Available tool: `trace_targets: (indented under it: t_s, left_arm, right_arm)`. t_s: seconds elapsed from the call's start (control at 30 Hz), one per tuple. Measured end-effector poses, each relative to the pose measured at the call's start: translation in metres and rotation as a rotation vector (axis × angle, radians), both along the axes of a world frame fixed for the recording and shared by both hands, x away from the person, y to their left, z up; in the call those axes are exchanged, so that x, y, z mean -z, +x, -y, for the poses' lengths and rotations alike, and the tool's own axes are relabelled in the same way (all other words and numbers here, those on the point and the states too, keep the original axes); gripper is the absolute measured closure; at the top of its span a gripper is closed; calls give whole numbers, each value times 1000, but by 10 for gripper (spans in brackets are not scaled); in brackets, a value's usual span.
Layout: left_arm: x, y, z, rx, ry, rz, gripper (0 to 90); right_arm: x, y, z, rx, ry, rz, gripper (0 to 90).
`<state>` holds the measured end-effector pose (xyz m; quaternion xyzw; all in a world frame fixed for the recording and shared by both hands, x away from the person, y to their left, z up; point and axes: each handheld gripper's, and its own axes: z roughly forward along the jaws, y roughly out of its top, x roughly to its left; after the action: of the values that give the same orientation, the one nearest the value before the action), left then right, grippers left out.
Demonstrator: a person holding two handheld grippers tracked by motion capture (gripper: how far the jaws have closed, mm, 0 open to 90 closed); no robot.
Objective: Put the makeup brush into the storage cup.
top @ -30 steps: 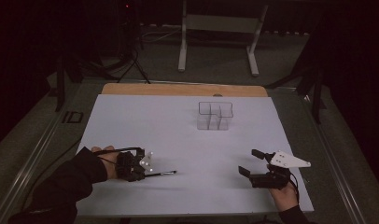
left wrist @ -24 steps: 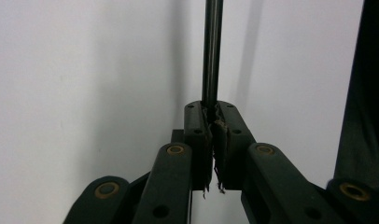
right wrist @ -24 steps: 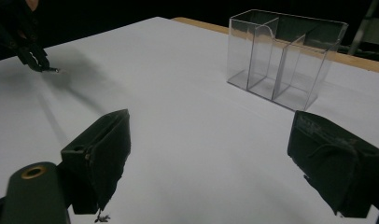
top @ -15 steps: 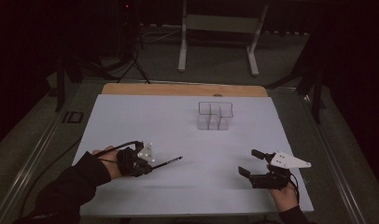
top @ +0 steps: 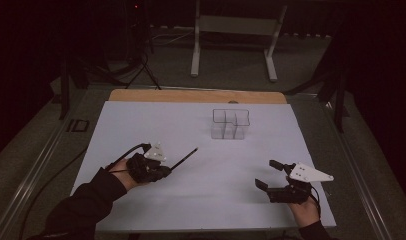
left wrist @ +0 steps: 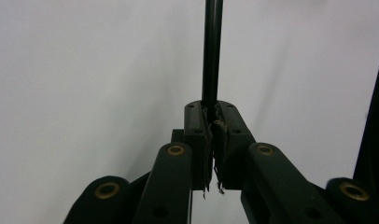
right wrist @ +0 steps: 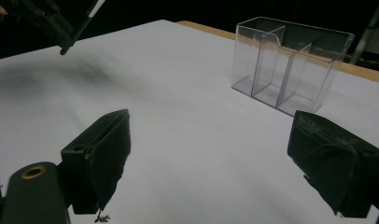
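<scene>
High view: left gripper (top: 167,169) at the near left of the white table (top: 201,135), clamped on a thin black rod (top: 185,158) that points toward a clear compartmented organizer (top: 230,123) standing well apart at the far centre. Left gripper view: jaws pressed together on the rod's near end (left wrist: 211,60), rod's far end cut off at the top edge. Right gripper (top: 271,174) at the near right, jaws spread wide, holding nothing. Right gripper view: organizer's dividers (right wrist: 290,65) seen plainly, compartments empty; rod tip blurred at the upper left. Room beyond the table too dark to make out.
</scene>
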<state>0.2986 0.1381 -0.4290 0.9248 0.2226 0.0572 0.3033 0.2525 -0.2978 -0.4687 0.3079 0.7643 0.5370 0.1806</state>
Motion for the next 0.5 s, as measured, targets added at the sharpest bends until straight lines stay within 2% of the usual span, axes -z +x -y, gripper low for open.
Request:
trace_targets:
  t_s: [0.13,0.2,0.23,0.27,0.33,0.5]
  left_arm:
    - [3,0,5,-43,-50,0,859]
    - [4,1,6,-71,-82,-24,858]
    - [4,1,7,-85,-96,-13,858]
    - [4,1,8,-102,-113,-23,858]
    - [4,0,8,-119,-166,-37,858]
    - [7,-1,11,-144,-245,-61,859]
  right_arm:
    - [0,0,1,-1,23,-7,133]
    - [0,0,2,3,28,-14,133]
    - [0,0,2,5,28,-14,133]
    - [0,0,3,1,33,-16,133]
    - [-1,1,2,-2,26,-18,132]
    - [-2,0,-1,-11,21,-10,131]
